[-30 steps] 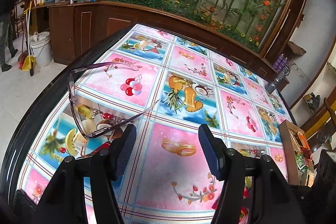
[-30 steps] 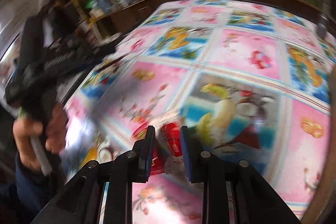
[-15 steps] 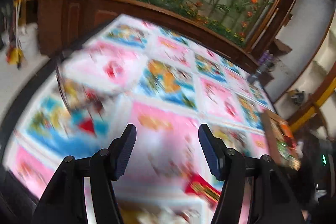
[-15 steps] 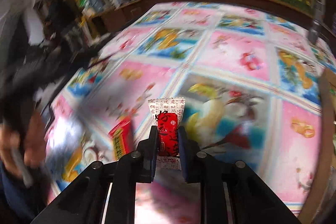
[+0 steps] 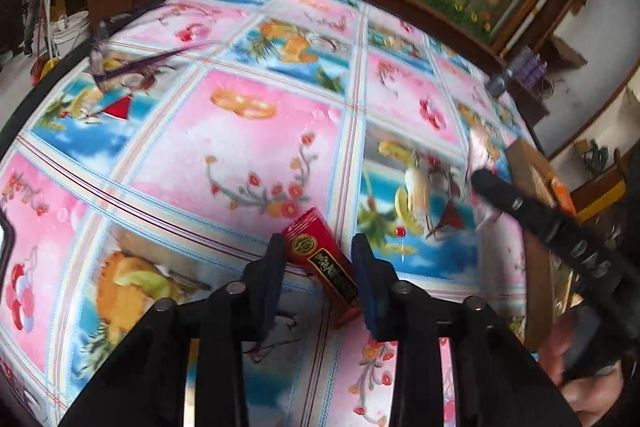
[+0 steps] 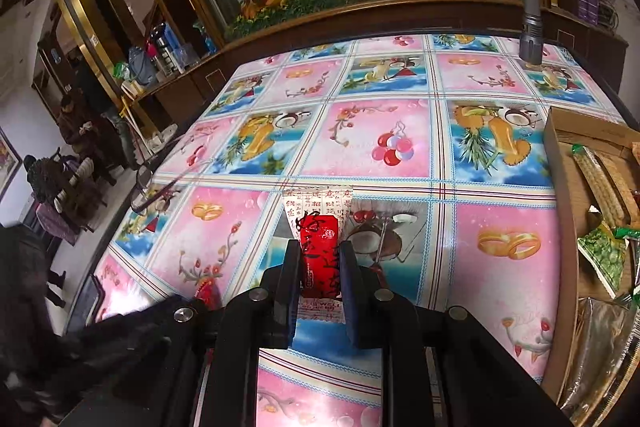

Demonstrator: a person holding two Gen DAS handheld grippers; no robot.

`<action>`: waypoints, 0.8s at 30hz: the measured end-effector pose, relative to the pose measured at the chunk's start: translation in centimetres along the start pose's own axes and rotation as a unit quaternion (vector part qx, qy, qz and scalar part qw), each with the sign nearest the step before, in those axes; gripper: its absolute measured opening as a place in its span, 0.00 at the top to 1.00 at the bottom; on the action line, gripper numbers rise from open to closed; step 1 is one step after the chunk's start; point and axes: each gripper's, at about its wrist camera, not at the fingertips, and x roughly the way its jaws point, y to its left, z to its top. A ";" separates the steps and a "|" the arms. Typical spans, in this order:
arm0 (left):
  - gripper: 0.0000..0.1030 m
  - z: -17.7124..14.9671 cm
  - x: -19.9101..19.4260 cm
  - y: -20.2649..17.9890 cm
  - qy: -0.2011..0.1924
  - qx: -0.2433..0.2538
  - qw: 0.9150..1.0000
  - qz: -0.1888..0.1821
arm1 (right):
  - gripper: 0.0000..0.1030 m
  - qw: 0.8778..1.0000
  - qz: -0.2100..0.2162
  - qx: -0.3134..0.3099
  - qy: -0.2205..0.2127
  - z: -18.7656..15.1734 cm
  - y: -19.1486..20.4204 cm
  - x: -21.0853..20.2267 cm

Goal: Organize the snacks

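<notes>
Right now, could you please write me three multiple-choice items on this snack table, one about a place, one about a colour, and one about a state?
1. Where does the cardboard box of snacks sit in the right wrist view?
A. at the table's right edge
B. at the table's far left corner
C. on the floor

2. What colour is the middle of the packet held by the right gripper?
A. green
B. red
C. blue

3. How does the left gripper stand to the dark red snack box?
A. far from it, above bare cloth
B. lifting it high above the table
C. its fingers on either side of it, box on the table

Answers: 1 A, the box lies along the right side of the tablecloth. 2 B, the red and white snack packet has a red centre. 3 C, the box lies between the fingers on the cloth.
</notes>
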 end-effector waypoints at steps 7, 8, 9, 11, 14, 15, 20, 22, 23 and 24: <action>0.70 -0.9 0.2 -1.7 0.013 0.111 0.993 0.031 | 0.80 1.000 0.011 0.006 -0.008 0.1 -0.1 -0.6; 0.70 -0.8 0.2 -1.6 0.015 0.118 0.993 0.024 | 0.80 1.000 0.013 0.006 -0.008 0.2 0.0 -0.6; 0.70 -0.9 -0.1 -1.3 0.020 0.133 0.991 0.013 | 0.80 1.000 0.013 0.004 -0.007 0.2 0.1 -0.6; 0.70 -1.3 -0.2 -1.3 0.022 0.153 0.988 0.008 | 0.80 1.000 0.012 0.004 -0.008 0.1 0.1 -0.6; 0.76 -2.1 -0.4 -1.5 0.005 0.174 0.985 0.009 | 0.80 1.000 0.013 0.002 -0.007 0.1 0.2 -0.7; 0.83 -2.2 -0.3 -1.6 -0.001 0.177 0.984 0.013 | 0.80 1.000 0.013 0.000 -0.006 0.1 0.2 -0.6; 0.83 -0.9 0.8 -2.3 -0.006 0.179 0.984 0.021 | 0.80 1.000 0.008 -0.002 -0.003 -0.1 0.3 -0.2; 0.83 0.8 2.0 -2.6 0.001 0.167 0.986 0.015 | 0.80 1.000 0.003 0.001 -0.005 0.0 0.1 -0.2; 0.83 1.7 2.7 -2.8 0.003 0.156 0.988 0.013 | 0.80 1.000 -0.001 0.005 -0.007 0.0 -0.1 -0.2; 0.83 2.9 3.6 -3.2 -0.001 0.148 0.989 0.017 | 0.80 1.000 -0.005 0.007 -0.009 0.1 -0.3 -0.2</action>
